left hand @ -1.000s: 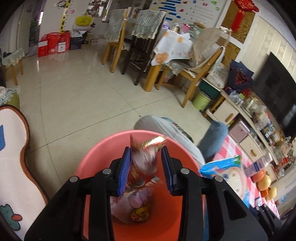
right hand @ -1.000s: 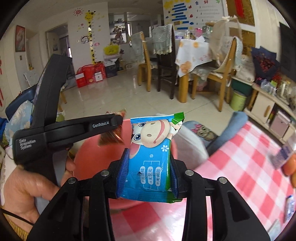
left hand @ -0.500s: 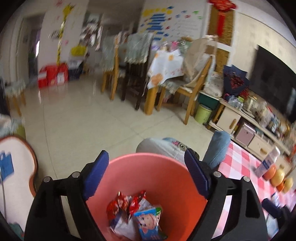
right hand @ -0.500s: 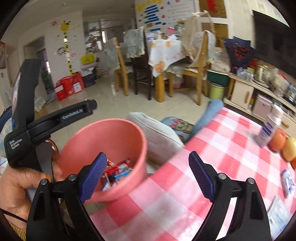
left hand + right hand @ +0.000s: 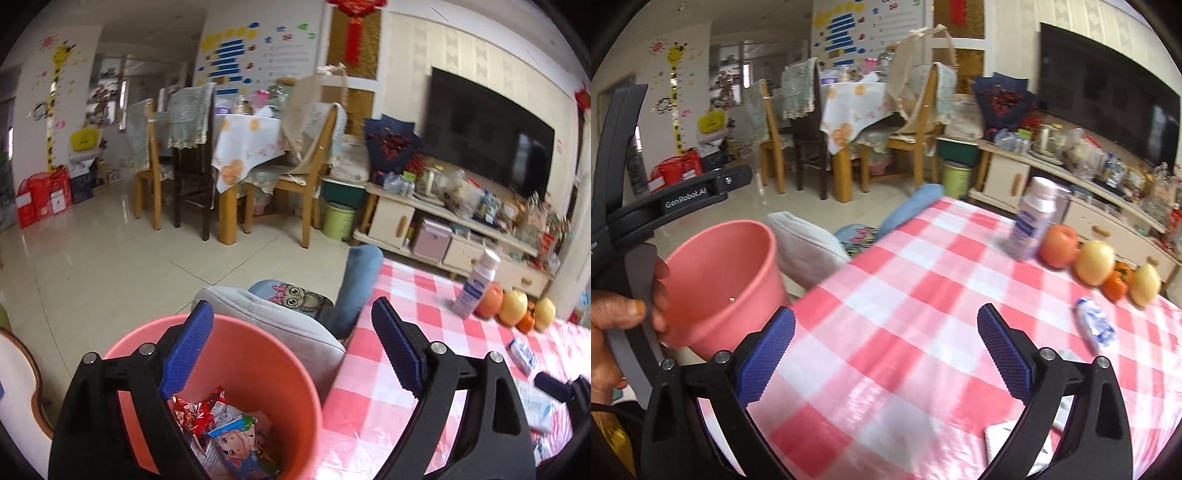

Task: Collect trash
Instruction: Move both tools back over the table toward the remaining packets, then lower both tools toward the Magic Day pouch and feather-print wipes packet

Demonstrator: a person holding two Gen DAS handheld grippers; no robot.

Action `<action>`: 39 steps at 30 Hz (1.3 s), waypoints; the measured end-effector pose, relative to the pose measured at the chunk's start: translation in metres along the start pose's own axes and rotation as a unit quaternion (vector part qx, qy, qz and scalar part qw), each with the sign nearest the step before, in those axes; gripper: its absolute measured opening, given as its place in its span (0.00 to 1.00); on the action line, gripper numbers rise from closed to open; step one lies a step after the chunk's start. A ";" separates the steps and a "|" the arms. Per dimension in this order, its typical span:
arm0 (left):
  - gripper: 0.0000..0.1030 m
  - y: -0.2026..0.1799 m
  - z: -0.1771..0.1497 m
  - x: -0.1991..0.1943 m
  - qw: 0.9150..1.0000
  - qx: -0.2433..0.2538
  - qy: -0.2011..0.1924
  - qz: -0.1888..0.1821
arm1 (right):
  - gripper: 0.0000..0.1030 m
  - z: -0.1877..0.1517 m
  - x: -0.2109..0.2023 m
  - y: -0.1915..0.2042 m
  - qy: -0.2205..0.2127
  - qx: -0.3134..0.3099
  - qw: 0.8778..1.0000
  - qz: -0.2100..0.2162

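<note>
Both grippers are free of any load and their jaws are opening at this moment. The left gripper [image 5: 291, 350] hangs above the pink bucket [image 5: 295, 373], its blue pads spread wide with nothing between them. Inside the bucket lie the collected wrappers [image 5: 225, 435]: some red and silver crumpled ones and a blue packet with a cartoon face on top. The bucket stands just beside the edge of the table [image 5: 424, 295], which is covered by a red and white checked cloth. The right gripper [image 5: 886, 350] is over this cloth, also wide and with nothing between its pads. In the right wrist view a hand [image 5: 617, 325] holds the handle of the left gripper, next to the bucket. More trash waits on the table: a small blue and white packet [image 5: 1095, 325] lies on the cloth near the fruit, and white wrappers [image 5: 1049, 439] lie at the near edge, partly hidden behind the right finger. At the far side of the table stands a white and blue bottle [image 5: 1034, 218], tilted in the lens, and touching beside it a row of fruit [image 5: 1095, 262]. Behind the bucket a grey cushion [image 5: 273, 321] rests on a seat.
</note>
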State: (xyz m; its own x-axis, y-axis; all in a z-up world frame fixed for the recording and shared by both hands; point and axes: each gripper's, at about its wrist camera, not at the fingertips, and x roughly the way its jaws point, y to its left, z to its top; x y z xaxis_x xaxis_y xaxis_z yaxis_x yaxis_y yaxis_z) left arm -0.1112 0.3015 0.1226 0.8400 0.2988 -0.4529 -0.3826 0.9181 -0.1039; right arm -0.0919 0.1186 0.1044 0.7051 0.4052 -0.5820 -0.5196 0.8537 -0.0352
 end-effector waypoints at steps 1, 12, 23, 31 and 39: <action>0.85 -0.005 0.000 0.001 1.000 0.007 0.005 -0.003 | 0.95 -0.003 -0.002 -0.004 0.004 -0.002 1.000 -0.011; 0.85 -0.038 -0.008 0.004 0.997 0.009 0.031 -0.069 | 0.95 -0.025 -0.030 -0.042 0.002 0.006 0.999 -0.052; 0.85 -0.085 -0.027 0.005 0.990 0.052 0.054 -0.123 | 0.95 -0.044 -0.046 -0.077 0.005 0.031 0.997 -0.071; 0.85 -0.119 -0.042 0.007 0.980 0.091 0.077 -0.157 | 0.95 -0.054 -0.051 -0.097 0.006 0.036 0.996 -0.085; 0.85 -0.149 -0.054 0.007 0.972 0.126 0.092 -0.176 | 0.95 -0.064 -0.049 -0.116 0.020 0.037 0.994 -0.100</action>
State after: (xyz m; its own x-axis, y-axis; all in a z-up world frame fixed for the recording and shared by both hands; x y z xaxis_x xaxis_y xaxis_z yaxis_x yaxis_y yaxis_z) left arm -0.0694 0.1531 0.0869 0.8100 -0.0748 -0.5816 0.0413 0.9966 -0.0706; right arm -0.0973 -0.0214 0.0854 0.7705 0.2136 -0.6006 -0.3338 0.9379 -0.0946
